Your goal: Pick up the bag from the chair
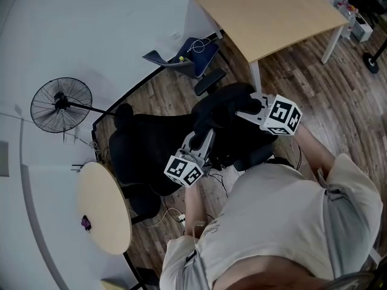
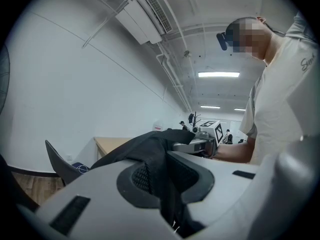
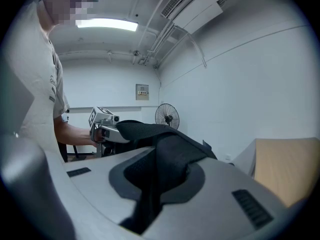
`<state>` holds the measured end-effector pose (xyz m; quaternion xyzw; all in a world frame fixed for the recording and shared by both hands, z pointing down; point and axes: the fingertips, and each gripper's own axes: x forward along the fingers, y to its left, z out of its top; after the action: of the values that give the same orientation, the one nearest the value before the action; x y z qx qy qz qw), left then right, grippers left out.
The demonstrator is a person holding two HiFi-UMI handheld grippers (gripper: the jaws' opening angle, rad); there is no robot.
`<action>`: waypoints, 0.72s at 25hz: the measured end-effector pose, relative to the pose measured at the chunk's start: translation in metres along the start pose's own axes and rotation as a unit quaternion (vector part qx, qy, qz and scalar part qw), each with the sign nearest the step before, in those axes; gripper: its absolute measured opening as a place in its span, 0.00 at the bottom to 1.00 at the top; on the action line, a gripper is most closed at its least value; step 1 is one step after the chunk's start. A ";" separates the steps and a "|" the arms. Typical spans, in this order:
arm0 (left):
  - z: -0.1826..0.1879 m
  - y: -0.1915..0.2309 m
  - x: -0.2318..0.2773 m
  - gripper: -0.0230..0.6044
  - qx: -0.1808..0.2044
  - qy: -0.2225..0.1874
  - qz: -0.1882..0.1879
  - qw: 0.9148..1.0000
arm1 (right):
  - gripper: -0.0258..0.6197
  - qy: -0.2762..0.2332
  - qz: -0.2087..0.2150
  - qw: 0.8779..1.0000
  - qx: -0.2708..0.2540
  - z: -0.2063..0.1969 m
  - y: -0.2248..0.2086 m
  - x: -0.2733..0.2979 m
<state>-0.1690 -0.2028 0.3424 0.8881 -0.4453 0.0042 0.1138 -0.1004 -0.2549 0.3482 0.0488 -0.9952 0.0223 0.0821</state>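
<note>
Left gripper (image 2: 166, 180) and right gripper (image 3: 157, 184) are both clamped on folds of the soft, floppy black fabric bag (image 1: 228, 110), right at the padded black office chair's (image 1: 142, 150) edge.

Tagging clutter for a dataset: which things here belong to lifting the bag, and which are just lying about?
Job: black bag, gripped by left claw and right claw; black chair.
Lying about: standing fan, round table, wooden desk, blue seat.
</note>
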 end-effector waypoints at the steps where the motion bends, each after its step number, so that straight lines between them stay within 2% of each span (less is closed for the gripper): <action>1: -0.001 -0.001 -0.001 0.12 0.000 0.002 0.001 1.000 | 0.08 -0.001 0.001 1.000 -0.001 -0.001 0.001 0.000; 7: -0.005 -0.003 -0.007 0.12 0.013 0.012 0.009 1.000 | 0.08 -0.003 0.010 1.000 -0.007 -0.003 0.008 0.001; 18: -0.012 -0.005 -0.016 0.12 0.001 -0.004 0.016 1.000 | 0.08 0.004 0.018 1.000 -0.025 -0.007 0.017 0.006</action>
<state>-0.1736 -0.1843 0.3512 0.8809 -0.4602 0.0025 0.1110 -0.1065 -0.2380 0.3553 0.0286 -0.9958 -0.0014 0.0868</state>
